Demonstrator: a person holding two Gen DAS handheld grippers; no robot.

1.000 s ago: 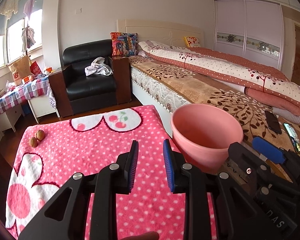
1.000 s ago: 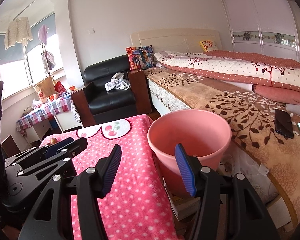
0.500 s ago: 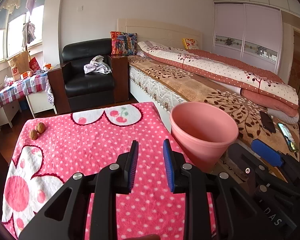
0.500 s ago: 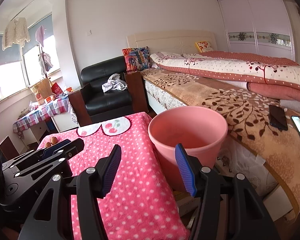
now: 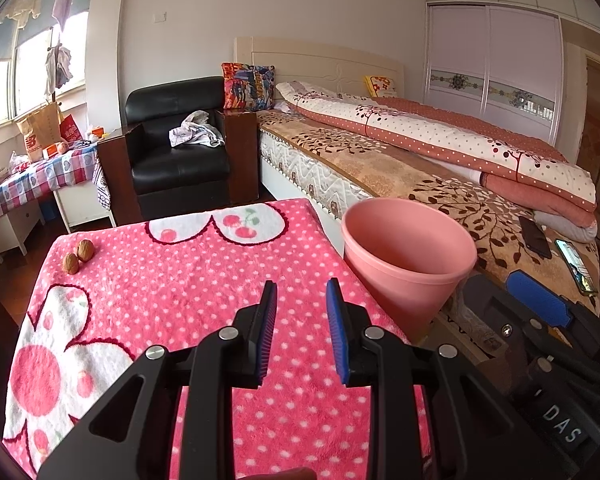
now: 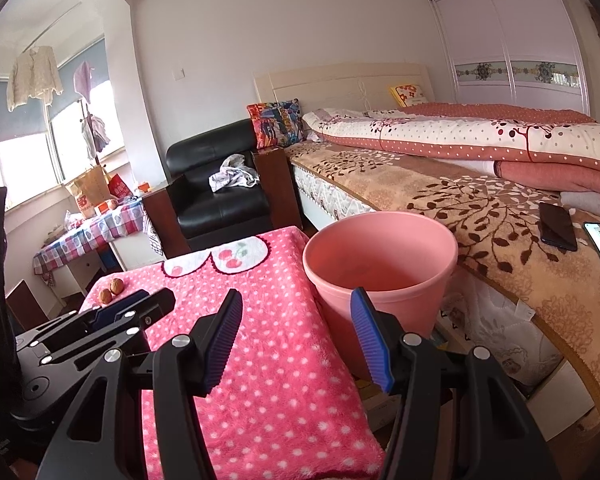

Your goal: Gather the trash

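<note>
Two brown walnuts (image 5: 79, 255) lie side by side at the far left of a pink polka-dot table cover (image 5: 188, 280); they also show in the right wrist view (image 6: 111, 291). A pink bin (image 5: 407, 256) stands beside the table's right edge, between table and bed, and looks empty (image 6: 380, 264). My left gripper (image 5: 301, 334) is open and empty over the near middle of the cover. My right gripper (image 6: 296, 344) is open and empty, near the table's right edge in front of the bin.
A bed (image 5: 420, 168) with a patterned blanket runs along the right, with two phones (image 6: 558, 232) on it. A black armchair (image 5: 176, 160) with a crumpled cloth stands behind the table. A checked side table (image 5: 32, 176) with bags is at the left.
Both grippers have pulled back and risen a little, so more of the table cover shows. Jaws stay open. The walnuts and bin have not moved.
</note>
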